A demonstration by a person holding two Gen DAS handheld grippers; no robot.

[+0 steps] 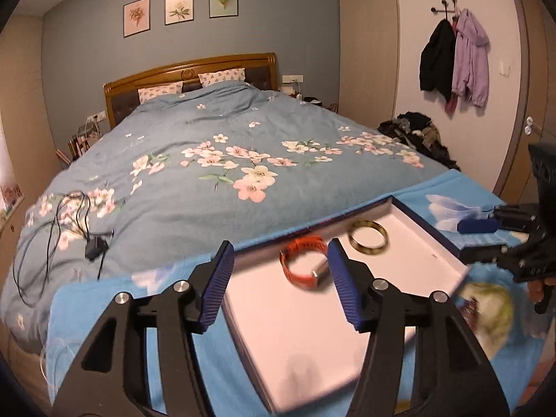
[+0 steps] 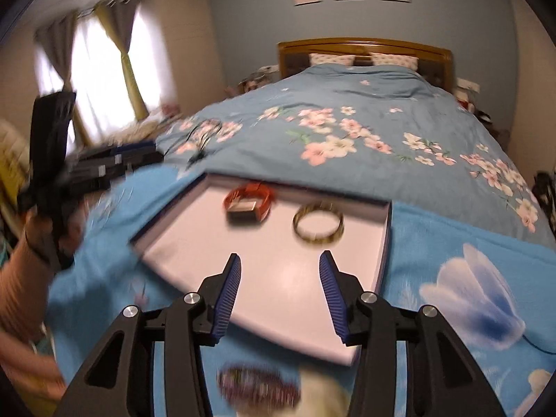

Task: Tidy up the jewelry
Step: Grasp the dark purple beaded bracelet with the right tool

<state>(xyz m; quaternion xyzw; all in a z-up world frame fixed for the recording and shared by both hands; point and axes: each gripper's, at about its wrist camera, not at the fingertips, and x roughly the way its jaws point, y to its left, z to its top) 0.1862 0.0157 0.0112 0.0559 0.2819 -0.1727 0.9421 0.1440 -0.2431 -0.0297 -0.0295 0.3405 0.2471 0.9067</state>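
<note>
1. Reaching for the beads (image 2: 259, 387) is judged to be the step in hand: a dark, blurred beaded piece is seen on the towel (image 2: 434, 243) just below the right claw (image 2: 279, 286), outside the tray (image 2: 385, 243).
2. The right claw is held with its jaws apart and nothing between them; the left claw (image 1: 278, 274) is likewise spread and empty, above the tray's near half.
3. For a clean pick, the right claw would best be lowered until its jaws straddle the beads, then closed gently, since a loose strand is likely to slip or sag.
4. Further in, the watch (image 1: 305, 264) and the bangle (image 1: 368, 241) are already laid in the tray, well apart, so the bare near floor is judged the best drop spot.
5. Only in the left view are the beads (image 1: 469, 307) seen beside the tray's right wall, with hung coats (image 1: 455, 59) beyond.
6. Only in the right view are the curtains (image 2: 100, 69) shown, and the beads' place directly beneath the claw.
7. The bed (image 1: 208, 146) lies beyond in both.
</note>
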